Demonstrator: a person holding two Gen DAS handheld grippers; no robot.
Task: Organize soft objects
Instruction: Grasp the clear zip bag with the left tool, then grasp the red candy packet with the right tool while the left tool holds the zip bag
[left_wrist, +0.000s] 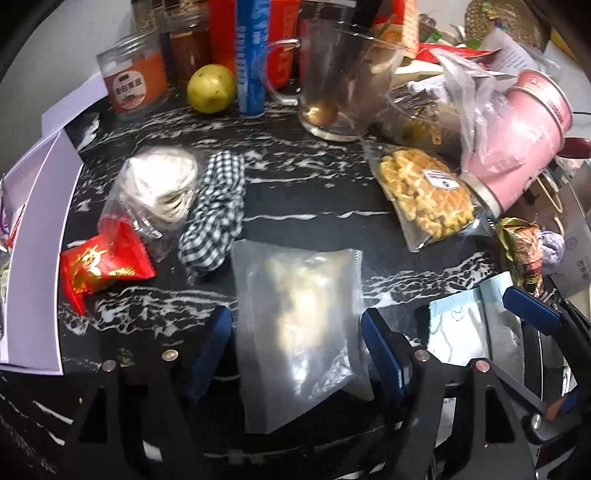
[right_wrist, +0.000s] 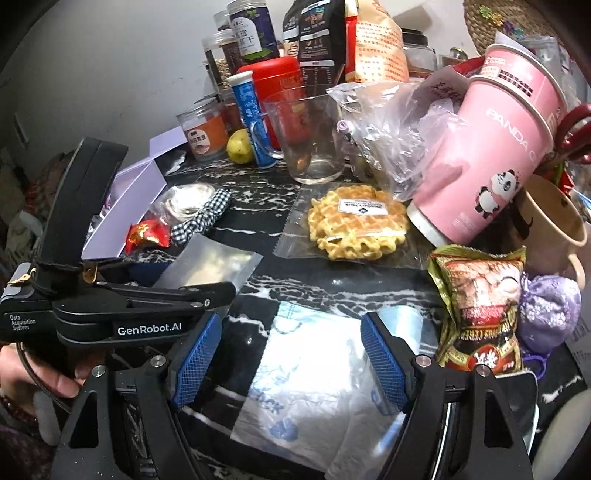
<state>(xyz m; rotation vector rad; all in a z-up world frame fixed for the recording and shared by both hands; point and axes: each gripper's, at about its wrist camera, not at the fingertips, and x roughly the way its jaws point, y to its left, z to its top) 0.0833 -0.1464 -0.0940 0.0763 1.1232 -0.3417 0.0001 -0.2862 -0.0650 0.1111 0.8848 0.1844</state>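
Observation:
My left gripper (left_wrist: 295, 343) is open, its blue pads on either side of a frosted clear packet (left_wrist: 299, 314) lying on the black marble table. My right gripper (right_wrist: 290, 354) is open around a pale blue and white pouch (right_wrist: 314, 369), which also shows in the left wrist view (left_wrist: 458, 325). A checked cloth scrunchie (left_wrist: 218, 206), a bagged coil of white cord (left_wrist: 159, 188) and a red foil packet (left_wrist: 103, 266) lie to the left. A bagged waffle (right_wrist: 358, 221) lies mid-table. A green snack packet (right_wrist: 484, 310) and a purple sachet (right_wrist: 550, 310) sit at right.
An open lilac box (right_wrist: 122, 210) stands at the left edge. Behind are a glass mug (right_wrist: 306, 136), a blue tube (right_wrist: 251, 122), a yellow fruit (left_wrist: 210, 88), jars and bags. Stacked pink paper cups (right_wrist: 491, 155) lean at right beside a beige mug (right_wrist: 546, 229).

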